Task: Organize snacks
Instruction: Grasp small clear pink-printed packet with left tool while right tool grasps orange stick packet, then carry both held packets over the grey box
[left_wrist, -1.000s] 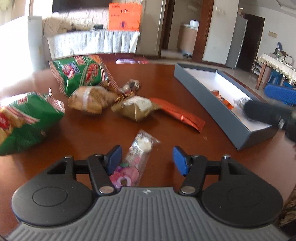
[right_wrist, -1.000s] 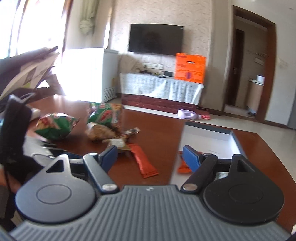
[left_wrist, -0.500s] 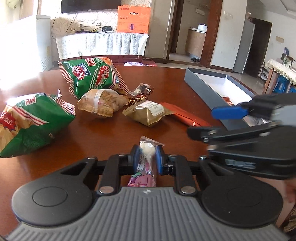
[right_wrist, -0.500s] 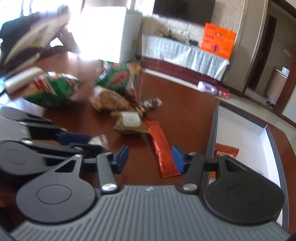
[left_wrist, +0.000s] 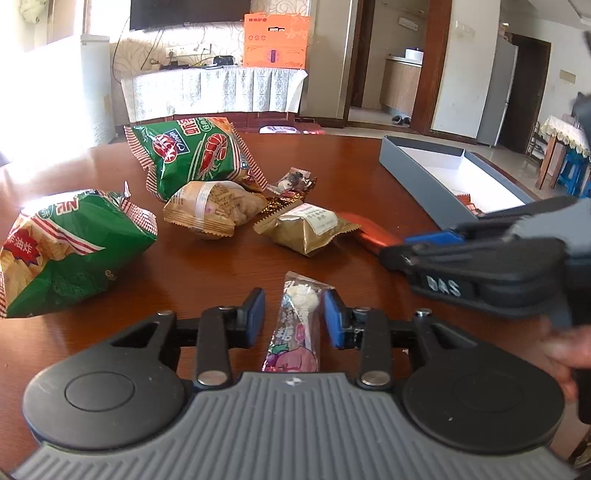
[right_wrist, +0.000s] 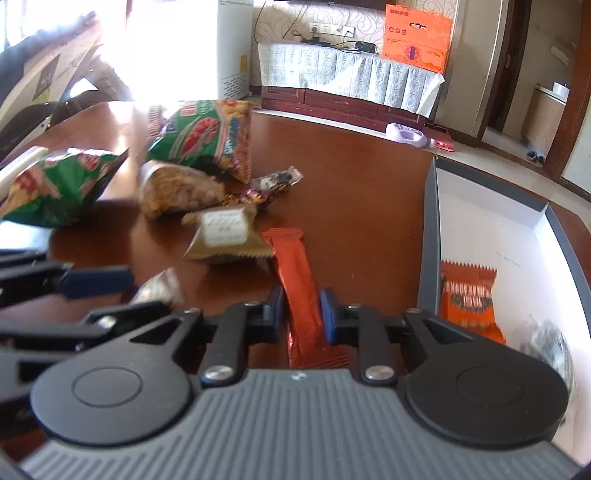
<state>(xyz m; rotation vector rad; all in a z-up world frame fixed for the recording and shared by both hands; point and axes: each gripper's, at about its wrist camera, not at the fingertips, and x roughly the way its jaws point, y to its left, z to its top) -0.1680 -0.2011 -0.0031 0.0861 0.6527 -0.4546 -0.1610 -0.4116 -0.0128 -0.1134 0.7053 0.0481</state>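
Observation:
My left gripper is open, its blue pads standing apart on both sides of a small clear candy packet that lies on the brown table. My right gripper is shut on a long orange snack bar that lies on the table. The right gripper also shows at the right of the left wrist view. The grey box with a white inside is to the right and holds an orange packet and a clear wrapped snack.
Two green chip bags, a tan peanut pack, a gold pack and small dark candies lie in a cluster at the table's left and middle. The person's hand is at the right.
My left gripper, shut on the candy packet half a second ago, has opened around it. My right gripper has moved down over the orange bar and closed on it.

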